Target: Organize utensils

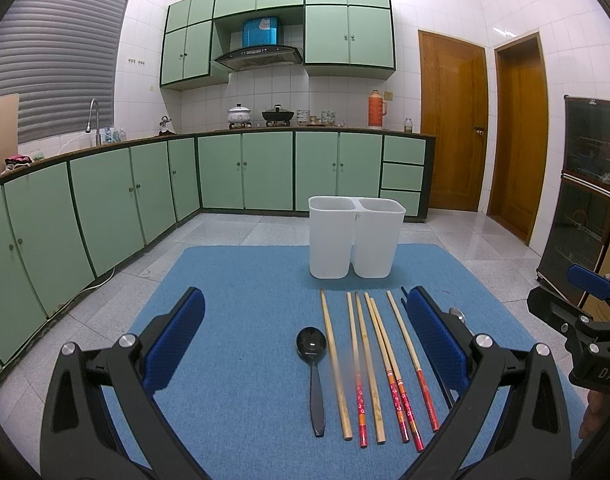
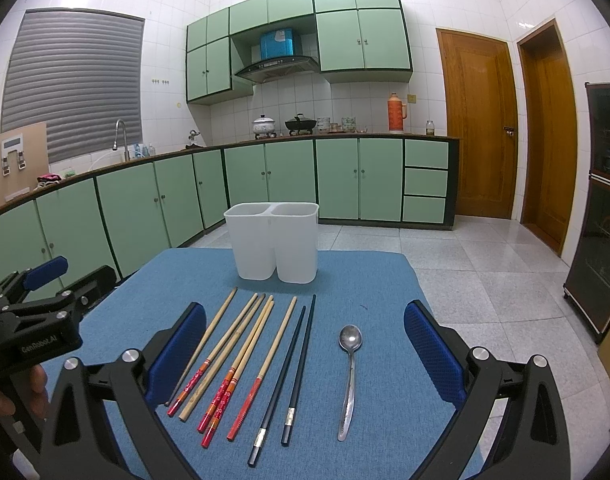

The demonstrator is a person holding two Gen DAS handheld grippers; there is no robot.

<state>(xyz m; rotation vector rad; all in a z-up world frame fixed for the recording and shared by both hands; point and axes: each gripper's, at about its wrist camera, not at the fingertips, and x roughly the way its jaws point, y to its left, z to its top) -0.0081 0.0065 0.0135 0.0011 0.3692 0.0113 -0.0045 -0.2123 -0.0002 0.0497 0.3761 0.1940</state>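
Observation:
A white two-compartment holder (image 1: 355, 238) (image 2: 275, 246) stands at the far side of a blue mat (image 1: 245, 360) (image 2: 365, 280). A black spoon (image 1: 313, 368) and several bamboo chopsticks (image 1: 369, 364) (image 2: 241, 356), some with red ends, lie in a row on the mat. Two black chopsticks (image 2: 293, 372) and a steel spoon (image 2: 349, 372) lie further right. My left gripper (image 1: 305, 320) is open above the black spoon and chopsticks. My right gripper (image 2: 305, 336) is open above the chopsticks and the steel spoon. Both are empty.
Green kitchen cabinets (image 1: 145, 188) run along the left and back walls. Two wooden doors (image 2: 481, 120) are at the right. A dark glass cabinet (image 1: 581, 196) stands at the far right. The other gripper shows at each view's side, the right one (image 1: 585, 320) and the left one (image 2: 33, 320).

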